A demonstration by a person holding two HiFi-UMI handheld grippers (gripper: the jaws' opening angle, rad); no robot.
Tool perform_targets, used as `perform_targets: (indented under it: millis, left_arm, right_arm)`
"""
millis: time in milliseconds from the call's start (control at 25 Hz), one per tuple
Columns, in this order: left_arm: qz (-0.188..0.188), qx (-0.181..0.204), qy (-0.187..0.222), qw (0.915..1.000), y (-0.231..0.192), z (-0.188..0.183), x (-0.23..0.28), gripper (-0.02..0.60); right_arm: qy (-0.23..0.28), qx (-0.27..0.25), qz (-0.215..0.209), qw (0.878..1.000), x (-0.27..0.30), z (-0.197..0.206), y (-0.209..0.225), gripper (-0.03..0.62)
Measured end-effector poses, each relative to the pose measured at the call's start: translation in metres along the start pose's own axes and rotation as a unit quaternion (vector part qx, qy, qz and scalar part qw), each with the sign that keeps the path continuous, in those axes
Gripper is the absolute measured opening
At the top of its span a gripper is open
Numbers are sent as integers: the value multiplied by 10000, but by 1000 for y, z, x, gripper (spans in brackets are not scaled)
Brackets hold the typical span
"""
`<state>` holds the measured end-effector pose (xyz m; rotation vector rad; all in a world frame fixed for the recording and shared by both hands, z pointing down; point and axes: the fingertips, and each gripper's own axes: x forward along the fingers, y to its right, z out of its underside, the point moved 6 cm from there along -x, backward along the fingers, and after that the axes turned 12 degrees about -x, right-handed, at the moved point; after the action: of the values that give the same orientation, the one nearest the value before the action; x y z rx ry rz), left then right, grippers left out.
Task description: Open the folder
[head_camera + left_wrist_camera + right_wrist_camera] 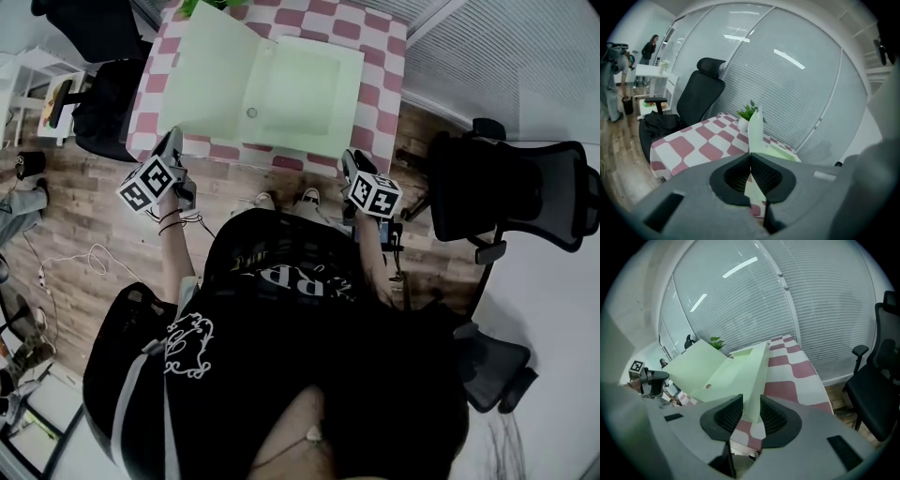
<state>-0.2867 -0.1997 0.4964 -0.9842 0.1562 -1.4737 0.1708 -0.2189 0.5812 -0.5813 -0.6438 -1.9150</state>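
A pale green folder lies open on the pink-and-white checked table. Its left cover is lifted and leans out to the left. My left gripper is at the near left corner of that cover. In the left gripper view it is shut on the thin cover, which stands edge-on above the jaws. My right gripper is at the folder's near right corner. In the right gripper view it is closed on that corner of the folder.
A black office chair stands right of the table and another at its left. A small potted plant sits at the table's far end. A white desk and people are off to the left. Cables lie on the wood floor.
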Motion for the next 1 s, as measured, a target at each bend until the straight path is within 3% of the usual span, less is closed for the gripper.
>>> perform_targets:
  millis: [160, 280, 440, 560, 760, 920, 1000]
  left_arm:
    - [-578, -304, -114, 9978, -40, -2, 16, 17]
    - [-1187, 113, -303, 9924, -65, 0, 29, 45]
    - [-2113, 1243, -624, 9675, -80, 8, 46, 107]
    - [-2495, 1400, -751, 9552, -90, 16, 57, 118]
    - [-2793, 1954, -1285, 9313, -106, 27, 75, 130]
    - [-2842, 3024, -1694, 8939, -110, 40, 88, 138]
    - [-2761, 3066, -1773, 8935, -113, 40, 90, 139]
  right_arm:
    - [18, 50, 39, 10000, 1, 0, 0, 112]
    - [26, 60, 88, 9999, 1, -1, -2, 106]
    - [44, 71, 153, 9998, -1, 0, -4, 98]
    - [63, 62, 212, 9997, -1, -1, -5, 89]
    - [62, -101, 376, 9992, -1, -2, -11, 77]
    - [76, -85, 462, 9989, -1, -1, -12, 68]
    - [70, -116, 496, 9987, -1, -2, -13, 66]
